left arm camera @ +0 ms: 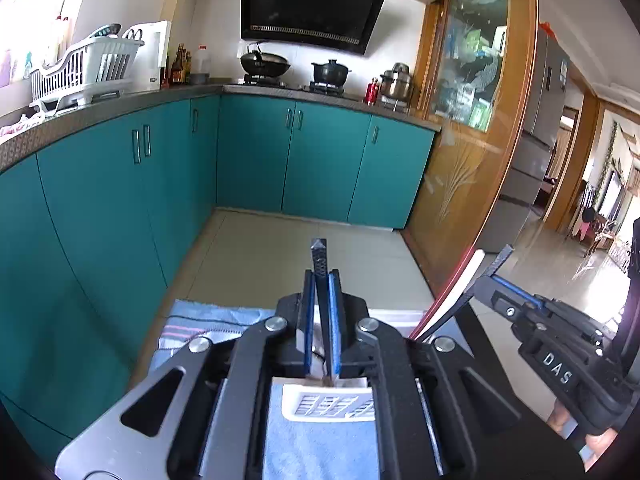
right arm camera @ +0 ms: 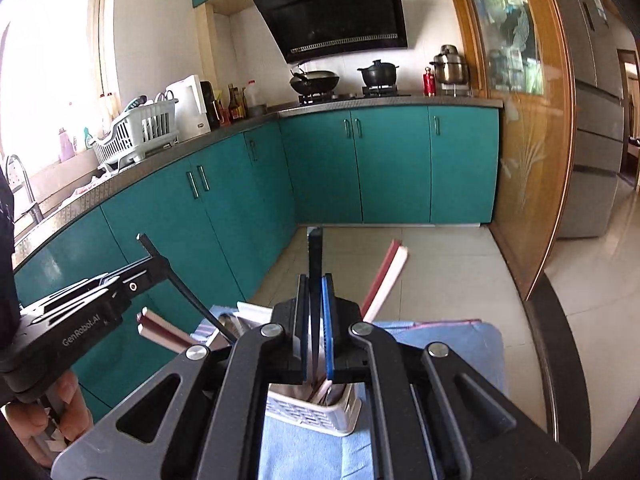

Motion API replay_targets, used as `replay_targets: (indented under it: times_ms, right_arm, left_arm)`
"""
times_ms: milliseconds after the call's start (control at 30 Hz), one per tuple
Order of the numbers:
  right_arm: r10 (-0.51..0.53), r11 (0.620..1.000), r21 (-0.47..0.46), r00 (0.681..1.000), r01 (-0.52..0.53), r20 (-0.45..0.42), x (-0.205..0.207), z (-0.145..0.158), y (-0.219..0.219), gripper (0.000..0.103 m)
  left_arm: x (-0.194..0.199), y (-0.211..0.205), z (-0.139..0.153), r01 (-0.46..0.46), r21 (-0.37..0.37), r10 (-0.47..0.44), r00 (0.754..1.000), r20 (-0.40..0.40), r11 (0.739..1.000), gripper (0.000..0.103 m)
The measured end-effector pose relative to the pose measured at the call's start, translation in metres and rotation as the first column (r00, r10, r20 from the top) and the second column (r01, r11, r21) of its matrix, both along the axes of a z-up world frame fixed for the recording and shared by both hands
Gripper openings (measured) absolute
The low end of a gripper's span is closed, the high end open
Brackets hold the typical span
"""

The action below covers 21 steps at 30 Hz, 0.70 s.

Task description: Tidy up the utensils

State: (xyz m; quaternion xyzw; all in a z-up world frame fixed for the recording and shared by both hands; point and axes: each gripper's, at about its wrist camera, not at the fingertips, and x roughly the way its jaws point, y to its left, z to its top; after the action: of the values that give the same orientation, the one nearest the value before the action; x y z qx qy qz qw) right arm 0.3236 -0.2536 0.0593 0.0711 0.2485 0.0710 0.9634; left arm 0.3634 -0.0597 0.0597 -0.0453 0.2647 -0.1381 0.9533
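My left gripper (left arm camera: 320, 300) is shut on a black textured chopstick (left arm camera: 319, 256) that stands upright between the blue pads. My right gripper (right arm camera: 316, 308) is shut on another black chopstick (right arm camera: 315, 252), also upright. A white slotted utensil basket (right arm camera: 312, 412) sits on the blue cloth just below both grippers; it also shows in the left wrist view (left arm camera: 326, 402). Red-and-white chopsticks (right arm camera: 386, 276) lean out of the basket to the right. The left gripper shows in the right wrist view (right arm camera: 144, 240). The right gripper shows in the left wrist view (left arm camera: 506, 250).
A blue cloth (right arm camera: 440, 344) covers the small table under the basket. Teal cabinets (left arm camera: 100, 200) run along the left and back. A white dish rack (left arm camera: 88, 68) stands on the counter. A glass sliding door (left arm camera: 472, 120) is on the right, and tiled floor (left arm camera: 280, 256) lies ahead.
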Motion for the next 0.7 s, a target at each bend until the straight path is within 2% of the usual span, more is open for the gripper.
replay_targets:
  times_ms: [33,67,100,133,167,200,233,267,300,333,400,467,567,700]
  right_arm:
    - [-0.002,1.0,-0.002,1.0,0.002,-0.008,-0.001,-0.004,-0.001,0.007]
    - [-0.005,1.0,-0.004,1.0,0.005,-0.013,-0.003,-0.007,0.0,0.007]
    - [-0.012,1.0,-0.009,1.0,0.012,-0.018,-0.005,-0.009,-0.001,0.013]
    - [-0.026,1.0,-0.013,1.0,0.025,-0.017,-0.009,-0.011,-0.002,0.02]
    - [-0.038,0.999,-0.014,0.999,0.038,-0.01,-0.014,-0.01,-0.004,0.041]
    - [-0.047,0.999,-0.008,0.999,0.047,0.003,-0.02,-0.008,-0.006,0.054]
    - [-0.059,0.998,-0.001,0.998,0.06,0.023,-0.028,-0.006,-0.009,0.055]
    - [-0.074,0.997,0.004,0.996,0.074,0.042,-0.039,-0.003,-0.012,0.055]
    - [-0.078,0.997,0.005,0.996,0.078,0.053,-0.049,0.001,-0.015,0.056]
    - [-0.079,0.997,0.01,0.994,0.078,0.073,-0.066,0.005,-0.017,0.058]
    - [-0.09,0.996,0.023,0.989,0.088,0.118,-0.095,0.008,-0.022,0.08]
    - [-0.112,0.994,0.026,0.981,0.109,0.156,-0.125,0.004,-0.025,0.092]
    - [-0.157,0.987,-0.001,0.978,0.159,0.138,-0.16,-0.014,-0.024,0.098]
    - [-0.202,0.979,-0.001,0.977,0.203,0.071,-0.189,-0.041,-0.02,0.1]
  left_arm:
    - [-0.002,0.001,-0.003,-0.006,0.005,0.006,1.0,-0.004,1.0,0.007]
    - [-0.004,0.002,-0.005,-0.014,0.008,0.014,1.0,-0.005,1.0,0.013]
    - [-0.008,0.003,-0.007,-0.013,0.005,0.013,1.0,-0.006,1.0,0.027]
    - [-0.013,0.006,-0.006,-0.011,-0.006,0.011,1.0,0.0,1.0,0.035]
    - [-0.02,0.01,-0.004,-0.016,-0.017,0.016,1.0,0.016,1.0,0.042]
    - [-0.027,0.012,-0.001,-0.022,-0.018,0.022,0.999,0.03,1.0,0.043]
    - [-0.036,0.014,0.002,-0.027,-0.015,0.028,0.999,0.045,1.0,0.044]
    - [-0.045,0.018,0.005,-0.031,-0.014,0.032,0.998,0.062,0.999,0.049]
    - [-0.059,0.023,0.008,-0.043,-0.013,0.044,0.995,0.087,0.999,0.059]
    - [-0.074,0.028,0.01,-0.062,-0.015,0.063,0.991,0.115,0.998,0.064]
    - [-0.1,0.035,0.01,-0.087,0.001,0.086,0.984,0.157,0.996,0.08]
    - [-0.125,0.039,0.006,-0.113,0.041,0.103,0.976,0.19,0.993,0.086]
    - [-0.167,0.04,-0.008,-0.138,0.112,0.112,0.97,0.217,0.984,0.092]
    - [-0.202,0.036,-0.021,-0.118,0.177,0.084,0.978,0.192,0.977,0.096]
